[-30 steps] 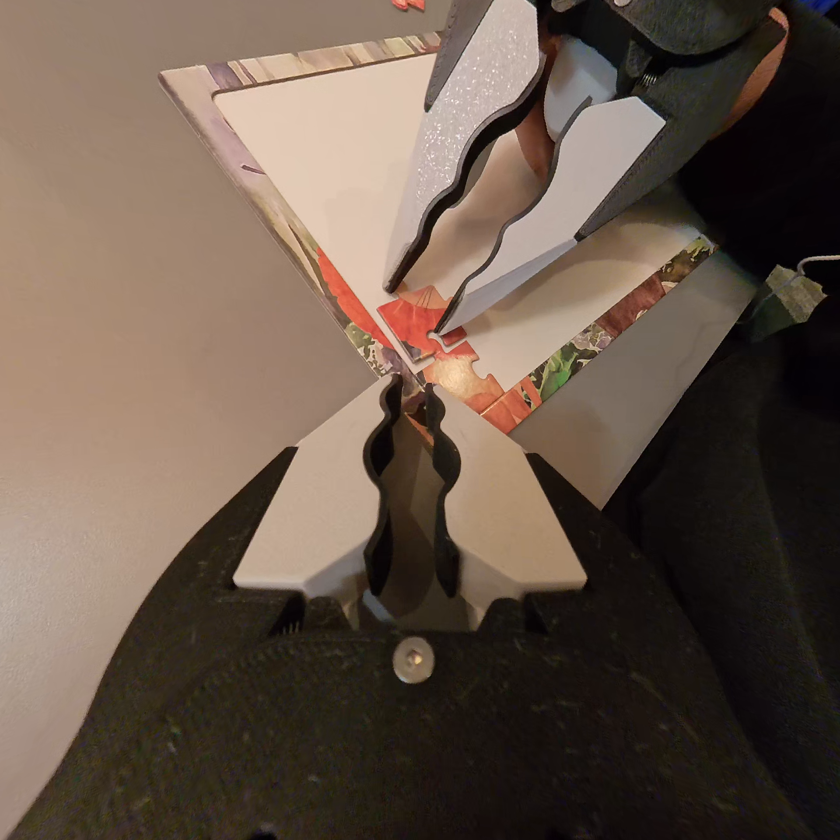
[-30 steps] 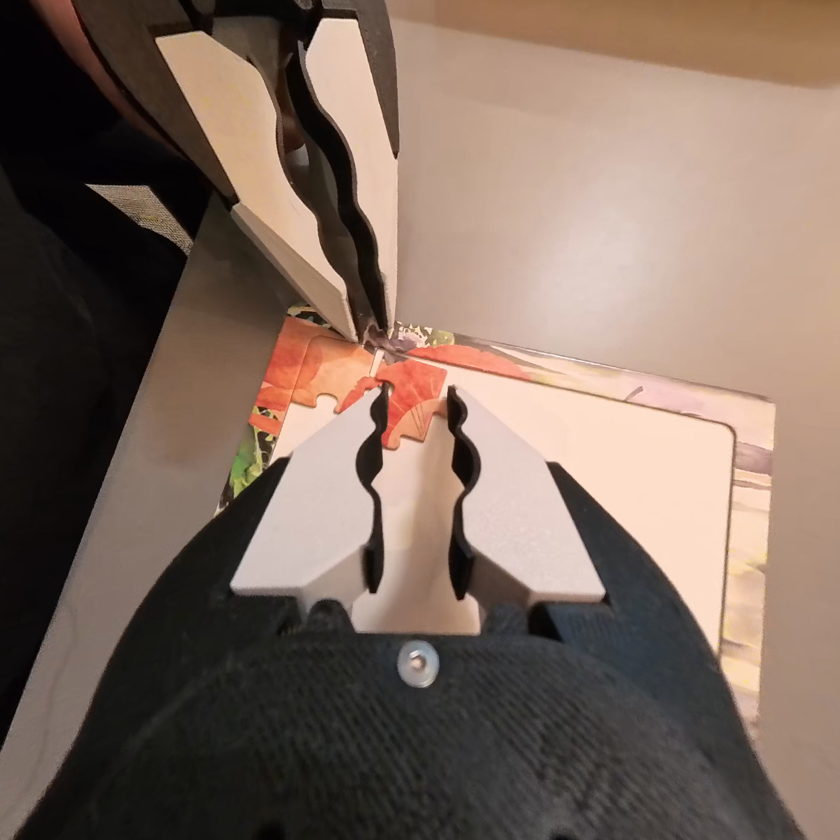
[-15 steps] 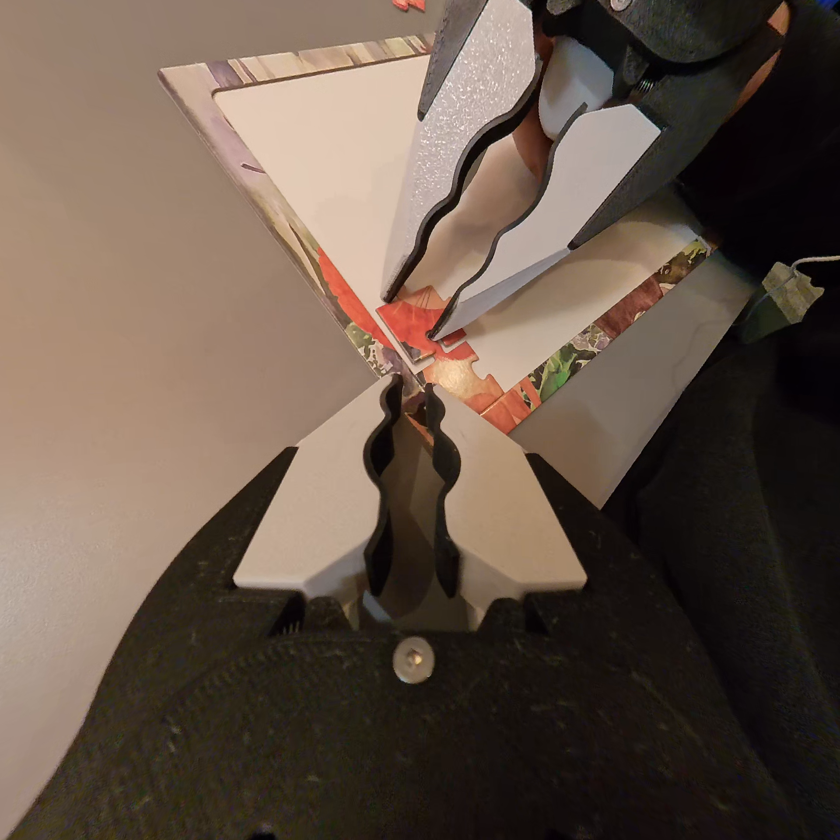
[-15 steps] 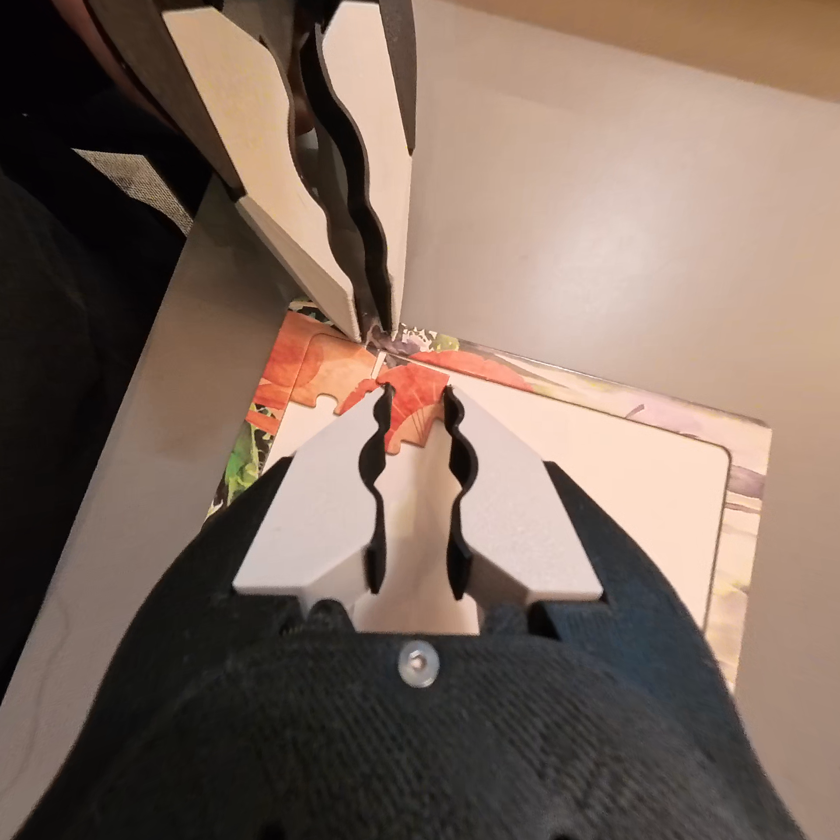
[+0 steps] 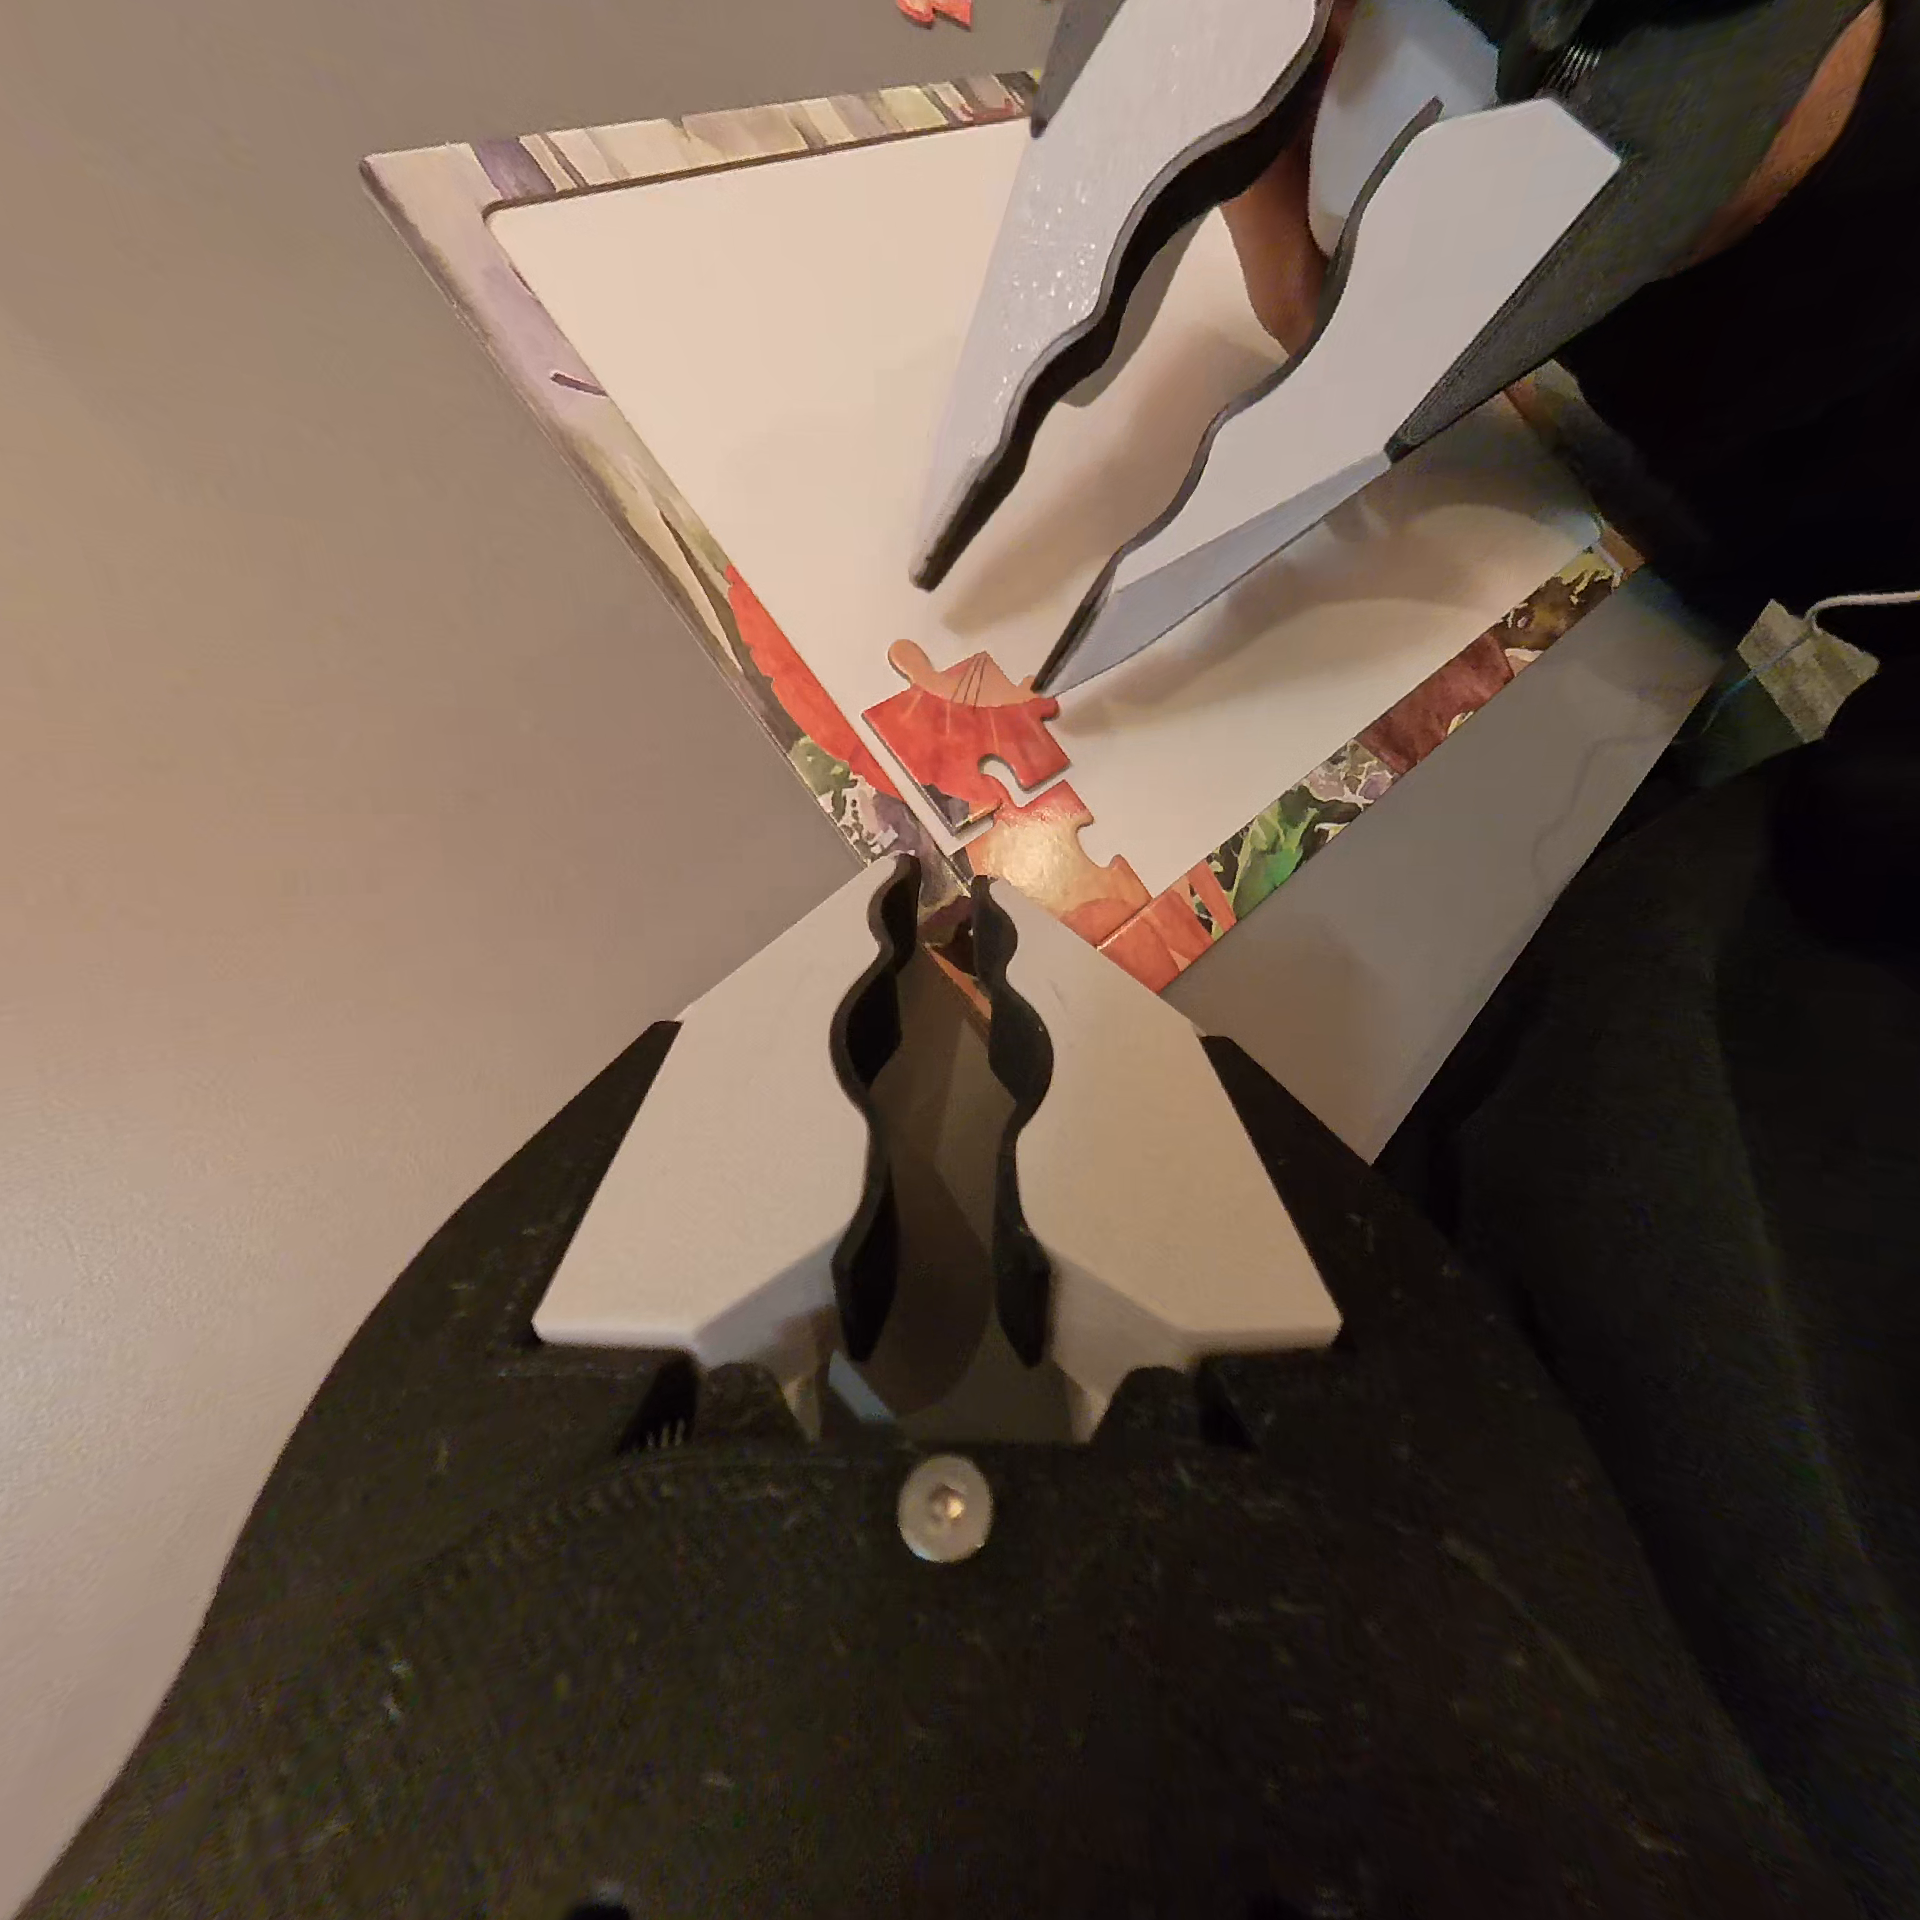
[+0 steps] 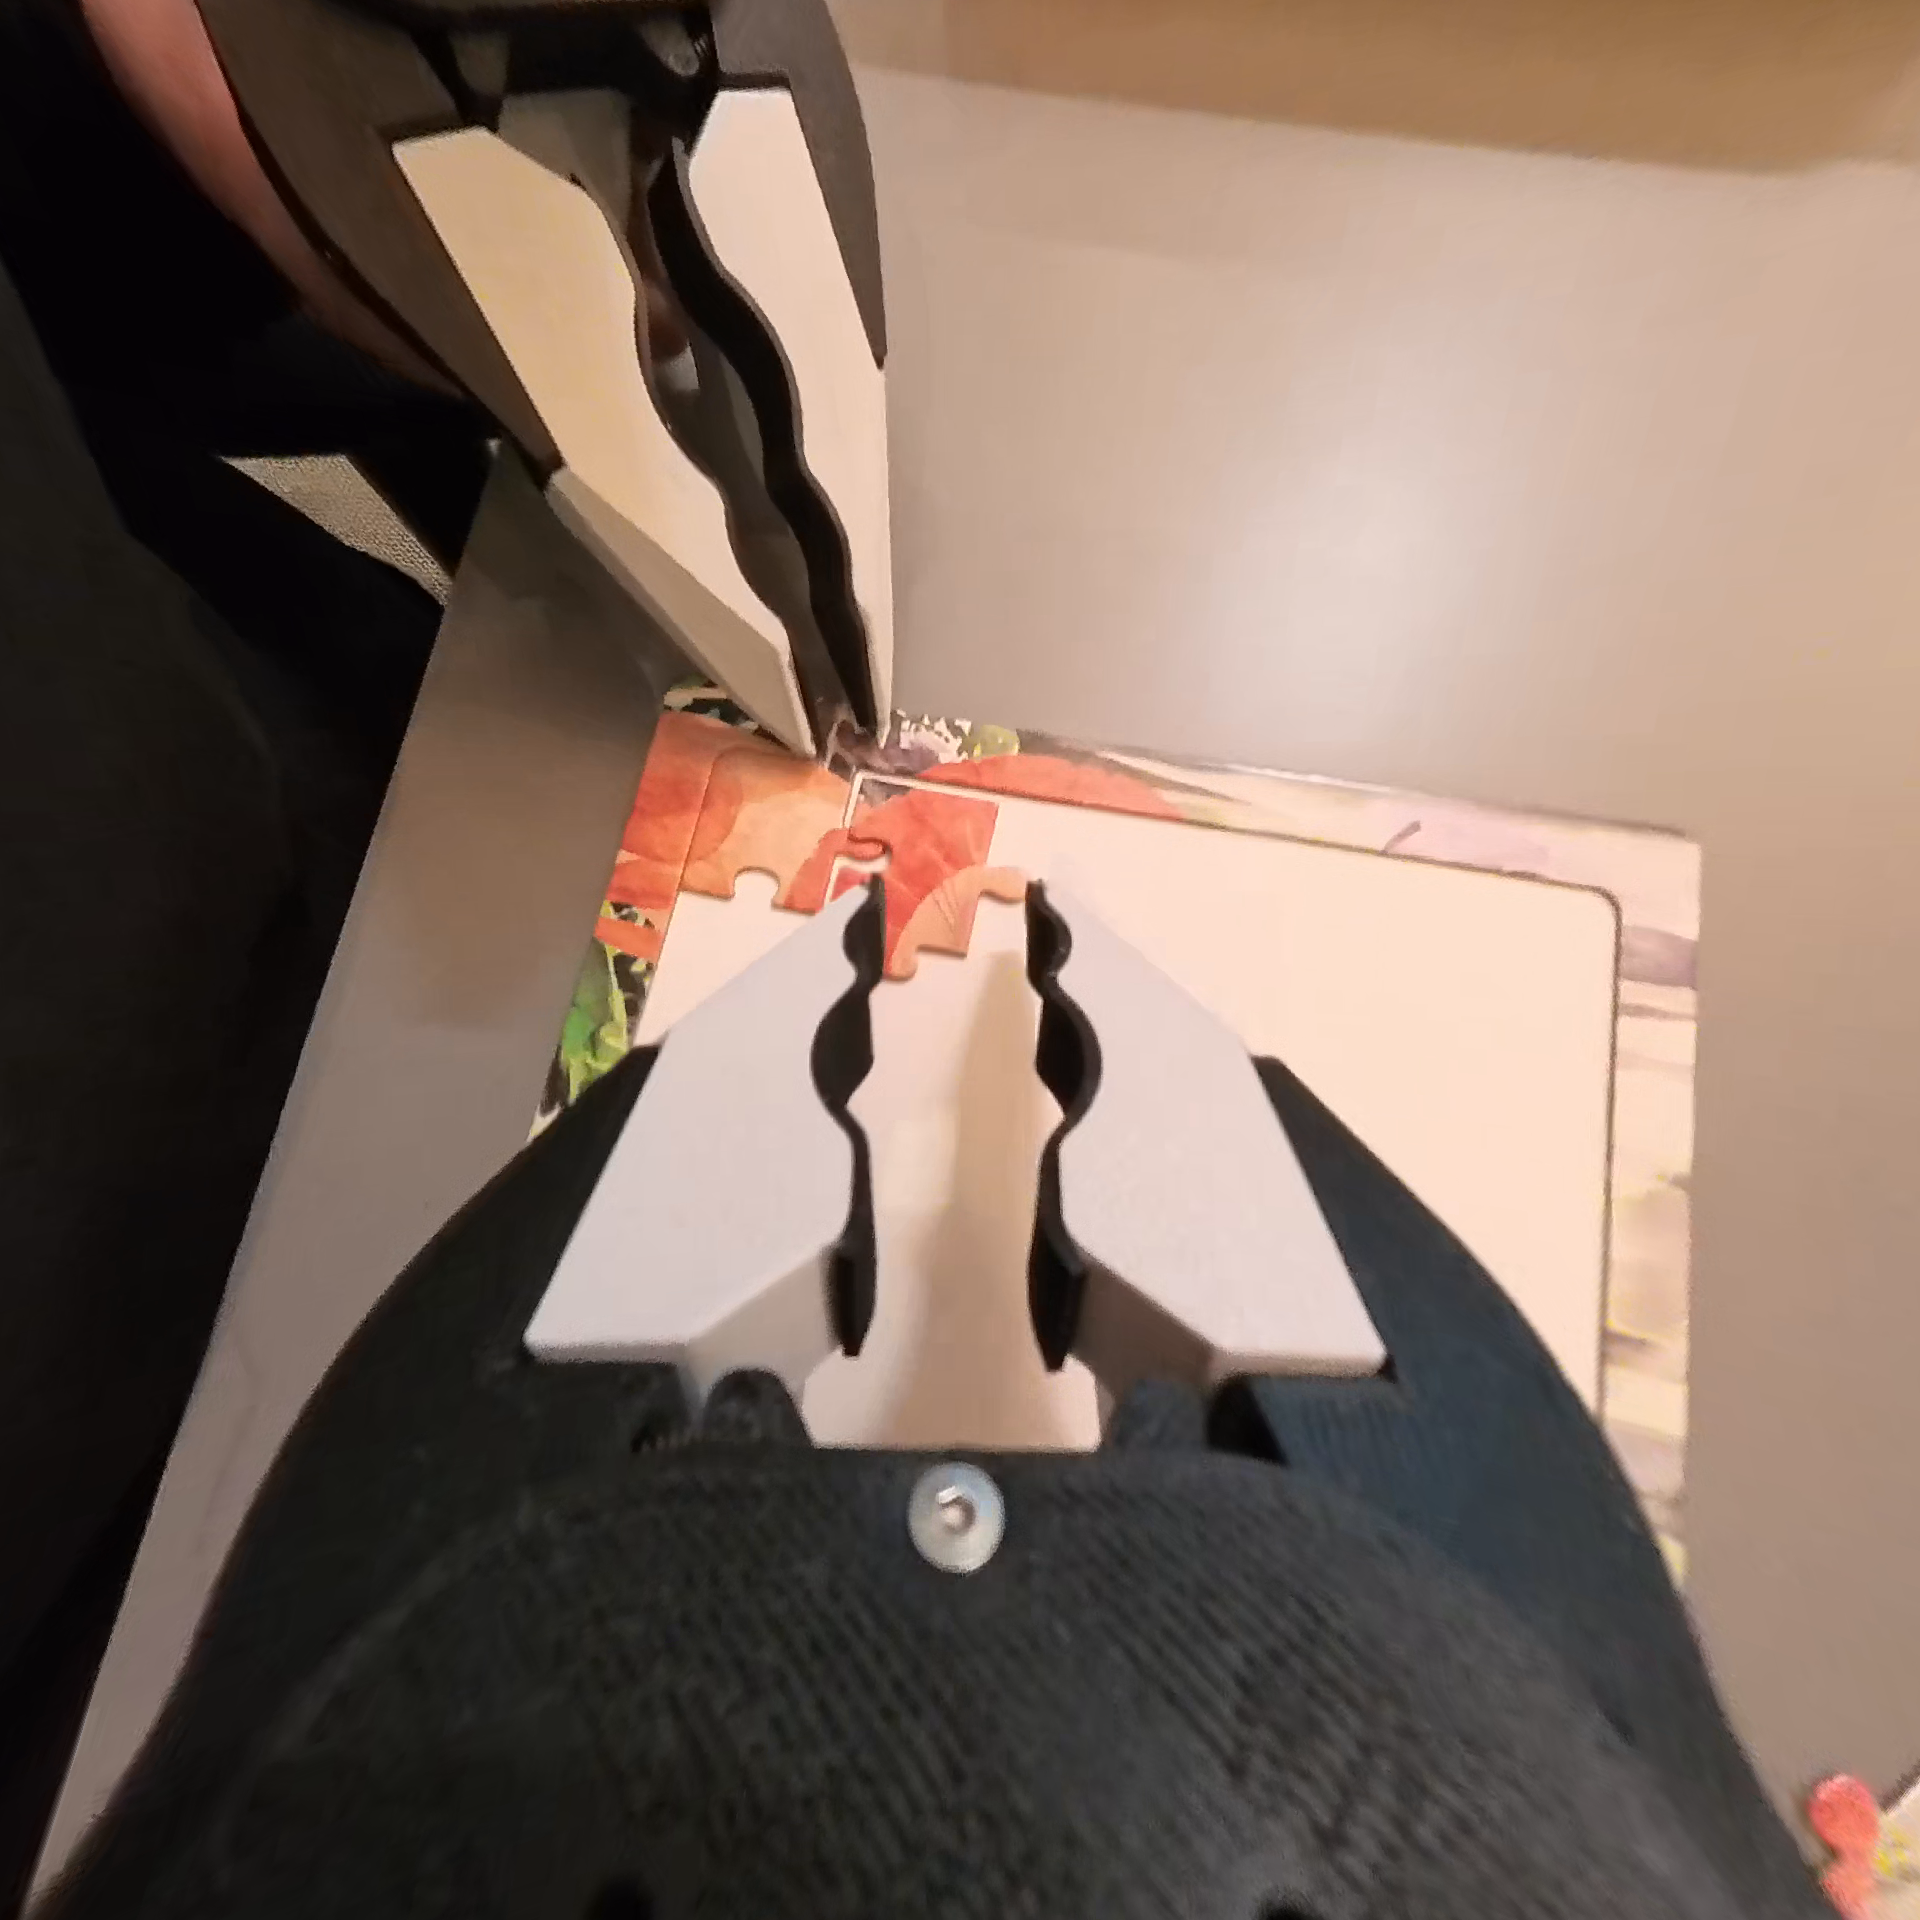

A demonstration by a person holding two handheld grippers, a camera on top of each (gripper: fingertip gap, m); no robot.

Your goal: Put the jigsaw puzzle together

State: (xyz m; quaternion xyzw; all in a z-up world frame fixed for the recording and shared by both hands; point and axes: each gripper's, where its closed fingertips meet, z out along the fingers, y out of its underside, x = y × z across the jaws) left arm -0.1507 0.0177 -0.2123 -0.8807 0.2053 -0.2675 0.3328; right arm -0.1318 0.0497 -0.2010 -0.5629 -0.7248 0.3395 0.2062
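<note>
Left gripper (image 5: 943, 894): one, nearest in the left wrist view; its tips press down on the near corner of the puzzle frame, jaws nearly closed with a thin slit between them, nothing seen held.
Puzzle frame (image 5: 582, 384): one flat board with a painted border and a pale, mostly bare recess, lying on the table.
Placed pieces: two counted. An orange-brown piece (image 5: 1049, 847) sits in the recess against the near-right border; a red piece (image 5: 961, 732) lies just beyond it in the corner.
Fit of the red piece: its notch meets the orange piece's knob, yet a thin gap shows along its border sides.
Right gripper (image 5: 982, 629): one, reaching in from above, jaws parted and empty; one fingertip (image 5: 1049, 681) touches the red piece's far edge, the other hangs over bare recess.
Loose pieces: one red scrap (image 5: 935, 8) at the top edge beyond the frame; another (image 6: 1855, 1735) at the right wrist view's lower right corner.
Table (image 5: 208, 623): one grey-beige surface.
In the way: the left gripper covers the frame's near corner; the right gripper's body hides part of the recess.
</note>
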